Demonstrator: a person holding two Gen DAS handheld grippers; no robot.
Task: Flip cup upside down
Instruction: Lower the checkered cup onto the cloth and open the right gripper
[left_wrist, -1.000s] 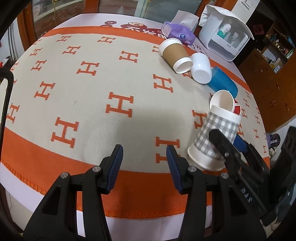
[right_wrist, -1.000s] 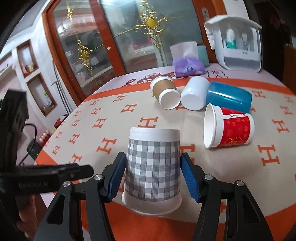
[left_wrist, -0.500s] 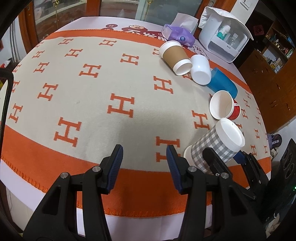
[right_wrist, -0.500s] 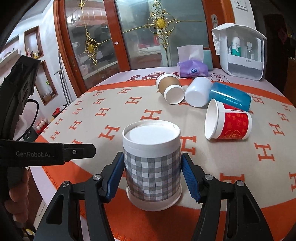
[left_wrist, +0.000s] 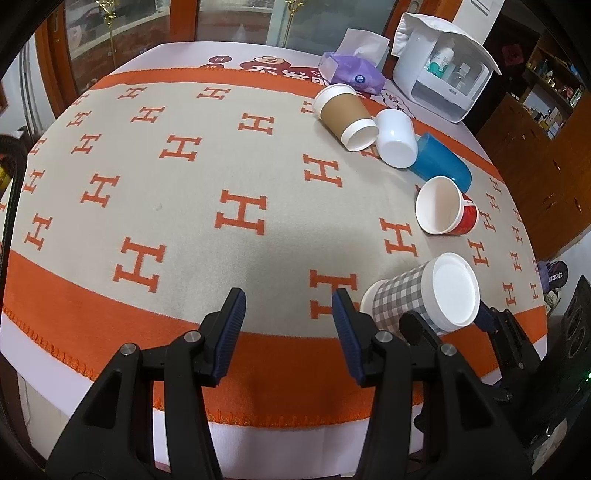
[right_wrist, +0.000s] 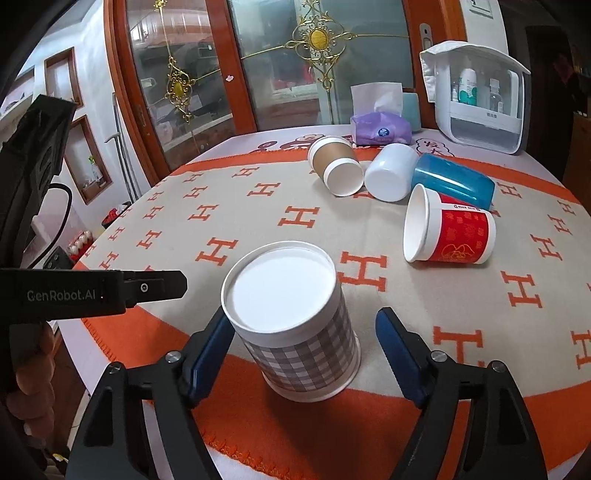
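Risk: the checked cup (right_wrist: 295, 321) stands mouth-down on the blanket (right_wrist: 258, 206) near the tabletop edge; the right gripper (right_wrist: 304, 350) could clip and topple it on withdrawal, its left pad seeming to touch the wall. The cup sits between its spread jaws, which grip nothing. The left gripper (left_wrist: 288, 332) hangs wide, empty, beside it.

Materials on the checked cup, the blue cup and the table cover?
Checked cup: likely matte printed paper, with a rolled rim and recessed white base.
Blue cup: probably plastic, smooth, slightly translucent with a soft sheen.
Table cover: woven fabric, fuzzy nap and stitched edge.
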